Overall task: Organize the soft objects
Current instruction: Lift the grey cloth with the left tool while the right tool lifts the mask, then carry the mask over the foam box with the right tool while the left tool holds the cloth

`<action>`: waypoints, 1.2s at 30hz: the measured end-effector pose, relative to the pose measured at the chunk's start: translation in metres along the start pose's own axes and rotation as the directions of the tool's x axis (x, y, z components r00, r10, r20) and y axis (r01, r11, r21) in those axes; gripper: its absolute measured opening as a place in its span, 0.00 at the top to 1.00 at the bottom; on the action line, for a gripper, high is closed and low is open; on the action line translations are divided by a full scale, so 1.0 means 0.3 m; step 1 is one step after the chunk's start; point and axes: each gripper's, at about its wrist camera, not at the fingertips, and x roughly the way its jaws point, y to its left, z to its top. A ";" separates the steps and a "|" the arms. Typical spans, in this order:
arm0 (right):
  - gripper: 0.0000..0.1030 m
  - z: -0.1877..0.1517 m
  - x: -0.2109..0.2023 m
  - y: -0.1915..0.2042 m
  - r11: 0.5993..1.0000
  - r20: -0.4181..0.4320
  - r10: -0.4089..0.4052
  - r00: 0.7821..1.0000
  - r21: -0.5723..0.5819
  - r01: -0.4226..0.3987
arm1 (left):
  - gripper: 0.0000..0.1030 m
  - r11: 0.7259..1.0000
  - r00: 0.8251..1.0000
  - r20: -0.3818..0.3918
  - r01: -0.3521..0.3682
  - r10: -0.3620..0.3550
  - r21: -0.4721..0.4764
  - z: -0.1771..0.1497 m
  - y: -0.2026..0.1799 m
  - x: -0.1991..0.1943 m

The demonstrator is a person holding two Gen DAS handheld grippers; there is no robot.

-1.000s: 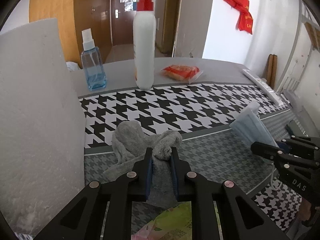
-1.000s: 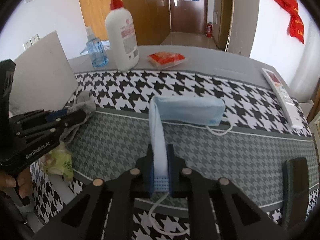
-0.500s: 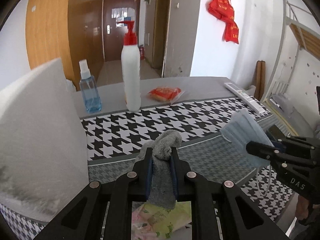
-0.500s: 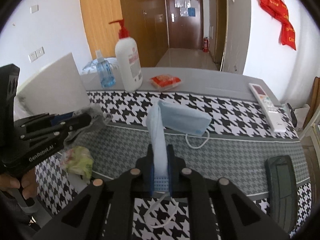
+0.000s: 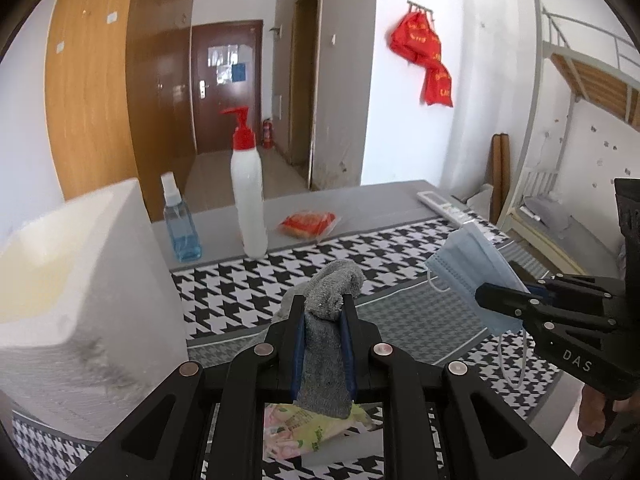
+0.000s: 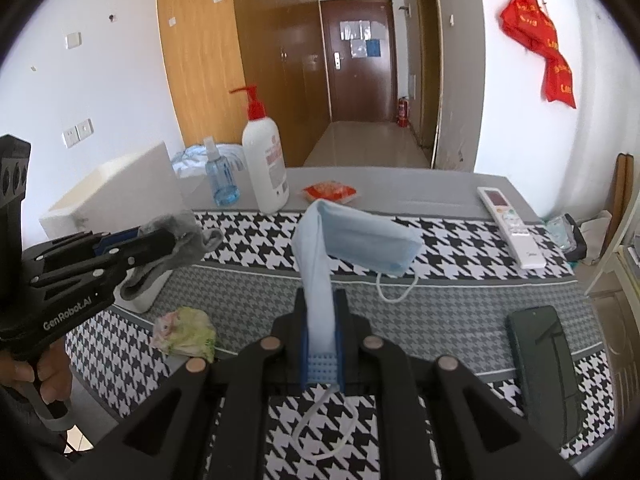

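Both tools have risen, lifting sock and mask off the table.

A grey sock is hanging pinched between two blue pads, its fuzzy top folding over above them and its lower end dangling clear of the table. A pale blue pleated face mask is drooping, folded, from a second pinch, its white ear loops hanging loose.
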 end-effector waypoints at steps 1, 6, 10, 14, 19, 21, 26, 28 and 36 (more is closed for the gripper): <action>0.87 0.000 -0.014 0.002 1.000 0.008 -0.003 1.000 0.004 0.003 | 0.83 1.000 1.000 0.005 -0.003 0.003 0.008 0.002 -0.005 -0.010; 0.87 0.002 -0.076 0.019 1.000 0.044 -0.011 0.999 0.006 0.011 | 0.83 1.000 0.999 0.035 0.002 -0.002 0.017 0.006 -0.008 -0.062; 0.87 0.005 -0.120 0.038 1.000 0.076 -0.014 0.997 0.007 0.014 | 0.83 1.000 0.998 0.063 -0.002 0.000 0.027 0.010 -0.008 -0.112; 0.87 0.012 -0.160 0.061 1.000 0.108 -0.015 0.994 0.005 0.015 | 0.83 0.999 0.996 0.093 -0.010 0.006 0.045 0.017 -0.005 -0.160; 0.87 0.018 -0.196 0.097 1.000 0.140 -0.018 0.990 -0.006 0.019 | 0.83 0.999 0.991 0.133 -0.011 0.004 0.052 0.021 0.011 -0.204; 0.87 0.021 -0.208 0.109 1.000 0.152 -0.015 0.988 -0.007 0.016 | 0.83 0.999 0.988 0.152 -0.012 0.004 0.053 0.022 0.018 -0.226; 0.87 0.031 -0.228 0.141 1.000 0.176 -0.009 0.984 -0.016 0.012 | 0.83 0.998 0.984 0.179 -0.017 0.007 0.053 0.022 0.029 -0.262; 0.87 0.035 -0.234 0.156 1.000 0.185 -0.004 0.983 -0.022 0.008 | 0.83 0.998 0.982 0.190 -0.023 0.013 0.051 0.018 0.033 -0.281; 0.87 0.051 -0.255 0.202 0.999 0.214 0.010 0.977 -0.043 -0.001 | 0.83 0.998 0.975 0.221 -0.046 0.036 0.039 0.014 0.071 -0.335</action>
